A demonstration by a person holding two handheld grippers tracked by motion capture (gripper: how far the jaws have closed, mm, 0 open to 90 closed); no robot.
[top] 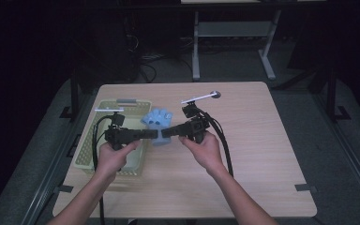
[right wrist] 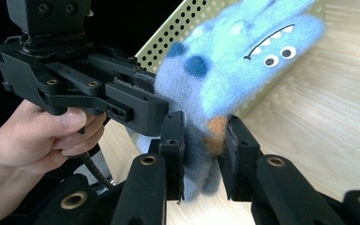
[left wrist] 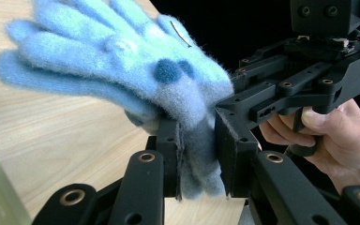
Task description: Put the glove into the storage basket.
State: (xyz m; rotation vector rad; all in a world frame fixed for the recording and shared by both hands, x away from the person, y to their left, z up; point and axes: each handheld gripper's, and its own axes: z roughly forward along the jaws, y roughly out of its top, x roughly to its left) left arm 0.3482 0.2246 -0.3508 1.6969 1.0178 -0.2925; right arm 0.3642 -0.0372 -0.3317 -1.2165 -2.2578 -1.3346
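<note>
The pale wooden table (top: 262, 154) with rounded corners spreads out under me, and on its left part sits a yellow-green perforated plastic basket (top: 88, 152) with a low rim. Above the tabletop, just beside that basket's right edge, I hold a fuzzy light-blue knitted glove (top: 158, 123) with darker blue spots, a stitched toothy mouth and small white eyes on one face; its fingers point away from me toward the far side of the table. My left gripper (top: 153, 134) comes in from the basket side and my right gripper (top: 166, 132) from the other side, so their tips nearly meet at the glove's cuff. In the left gripper view the left gripper (left wrist: 199, 154) has its two black jaws pressed onto the grey-blue cuff of the glove (left wrist: 122, 65), the fabric bunched between the pads. In the right gripper view the right gripper (right wrist: 204, 157) likewise clamps the cuff of the glove (right wrist: 243, 56), where a small orange patch shows by one pad. My left hand (top: 115, 157) wraps its gripper's handle over the basket, and my right hand (top: 204, 147) grasps the other one above bare wood.
</note>
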